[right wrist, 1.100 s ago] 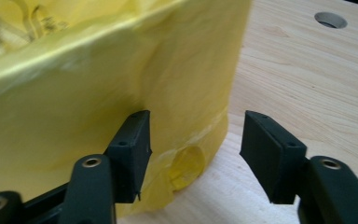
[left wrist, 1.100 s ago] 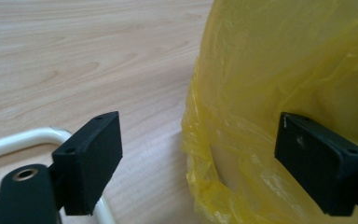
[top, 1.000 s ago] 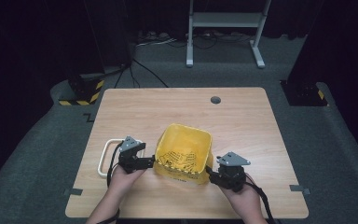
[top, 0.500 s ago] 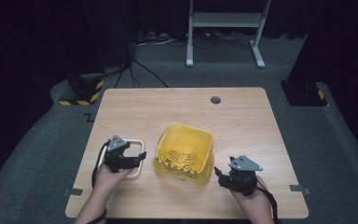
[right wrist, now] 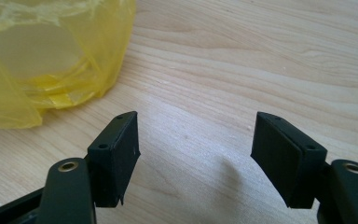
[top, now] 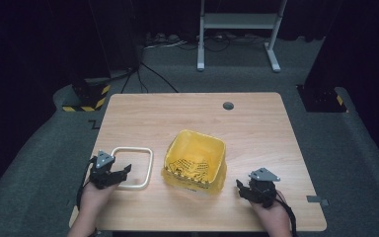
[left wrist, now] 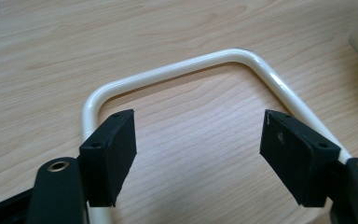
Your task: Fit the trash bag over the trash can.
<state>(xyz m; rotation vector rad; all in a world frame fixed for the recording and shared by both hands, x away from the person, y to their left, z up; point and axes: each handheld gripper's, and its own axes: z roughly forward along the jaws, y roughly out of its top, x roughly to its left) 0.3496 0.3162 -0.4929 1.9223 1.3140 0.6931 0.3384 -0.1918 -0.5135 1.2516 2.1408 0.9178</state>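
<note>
1. Our left claw (top: 120,174) hangs over the near-left part of the counter (top: 197,113), above a white ring (top: 143,170) with rounded corners. Its jaws have just been closing a bit but gape wide, with bare wood and the ring's rim between them and nothing gripped.
2. Our right claw (top: 242,187) sits low near the front right, jaws wide and empty over bare wood.
3. The yellow bag (top: 196,160) stands between the two, just right of the ring and apart from both claws.
4. Nothing else is in the way. There's just a round cable hole (top: 228,105) at the far edge.
5. The counter is light wood on grey carpet (top: 39,163). Behind it we see a white stand (top: 237,29), cables and a black post with hazard stripes (top: 86,96) at its foot, in a dark room.
</note>
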